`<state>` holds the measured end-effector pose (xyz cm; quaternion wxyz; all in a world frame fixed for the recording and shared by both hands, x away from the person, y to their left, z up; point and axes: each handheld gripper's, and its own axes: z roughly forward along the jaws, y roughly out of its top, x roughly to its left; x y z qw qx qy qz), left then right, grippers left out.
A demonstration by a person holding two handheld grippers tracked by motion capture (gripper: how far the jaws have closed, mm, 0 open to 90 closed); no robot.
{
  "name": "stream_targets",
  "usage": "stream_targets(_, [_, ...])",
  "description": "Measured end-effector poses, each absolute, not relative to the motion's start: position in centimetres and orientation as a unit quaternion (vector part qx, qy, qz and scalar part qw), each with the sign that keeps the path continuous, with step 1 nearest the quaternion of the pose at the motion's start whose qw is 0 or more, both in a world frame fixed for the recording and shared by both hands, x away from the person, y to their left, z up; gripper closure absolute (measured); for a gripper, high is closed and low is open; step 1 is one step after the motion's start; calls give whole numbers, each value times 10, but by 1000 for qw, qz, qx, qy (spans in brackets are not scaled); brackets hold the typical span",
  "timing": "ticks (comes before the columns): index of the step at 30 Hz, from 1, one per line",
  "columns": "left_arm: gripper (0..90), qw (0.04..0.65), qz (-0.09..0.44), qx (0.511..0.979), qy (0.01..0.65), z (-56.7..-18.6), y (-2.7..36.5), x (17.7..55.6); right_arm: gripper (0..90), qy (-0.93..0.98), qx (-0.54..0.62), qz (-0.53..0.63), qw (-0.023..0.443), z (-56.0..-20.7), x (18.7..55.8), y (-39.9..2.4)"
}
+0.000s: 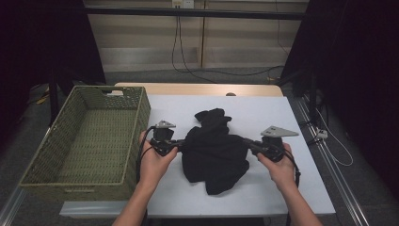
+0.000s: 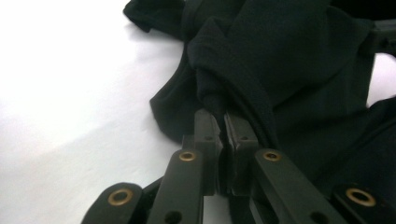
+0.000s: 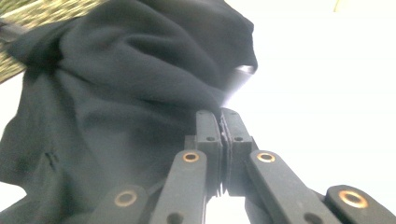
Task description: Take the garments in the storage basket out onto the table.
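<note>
Two forearms come in from the bottom of the high view, one hand on each pair of tongs; no brand, label or writing can be read anywhere on them or on the things around. Left tongs (image 1: 178, 145) lie low and level, pointing toward the middle of the worktop (image 1: 282, 188), clenched on a fold at the left edge of the black garment (image 1: 215, 149); in the left gripper view a pinch of dark cloth (image 2: 219, 100) sits squeezed between the closed jaws. Right tongs (image 1: 250, 145) point inward from the other side, likewise level; their jaws grasp the garment's right edge, with cloth (image 3: 140, 93) bunched just beyond the tips in the right gripper view. Between the two grips the garment hangs crumpled, its lower part resting on the white worktop; a woven green basket (image 1: 136, 132) stands just left of the left hand (image 1: 155, 162).
</note>
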<state>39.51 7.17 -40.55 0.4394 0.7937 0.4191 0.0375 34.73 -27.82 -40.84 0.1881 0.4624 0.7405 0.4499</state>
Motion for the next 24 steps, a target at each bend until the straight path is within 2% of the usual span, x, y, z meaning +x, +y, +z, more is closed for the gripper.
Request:
stream_targets(3, [813,432,41,803,408,-412,64,397,879,733,481,438,199,-420,350,-290])
stream_targets(4, [758,431,42,804,408,-414,61,397,876,734,484,432,201,-424,351,-291])
stream_targets(6, [501,436,56,801,406,-418,60,397,871,743,481,412,217,-429,353,-292])
stream_targets(7, [451,429,62,807,400,-418,59,396,864,744,480,408,222,-431,354,-293])
stream_targets(8, [449,434,58,804,402,-420,58,396,841,740,488,406,224,-432,354,-294])
stream_targets(10, [393,433,37,807,400,-422,56,394,709,733,498,400,233,-432,355,-294])
stream_targets(13, [355,421,37,815,395,-427,52,392,555,738,493,391,242,-430,351,-291])
stream_targets(18, [324,388,37,835,389,-438,46,388,508,738,478,409,244,-421,339,-285])
stream_targets(22, [392,374,26,844,384,-448,35,382,509,748,467,426,202,-422,329,-275])
stream_targets(24, [415,369,49,851,370,-449,30,378,509,762,455,419,193,-424,323,-270])
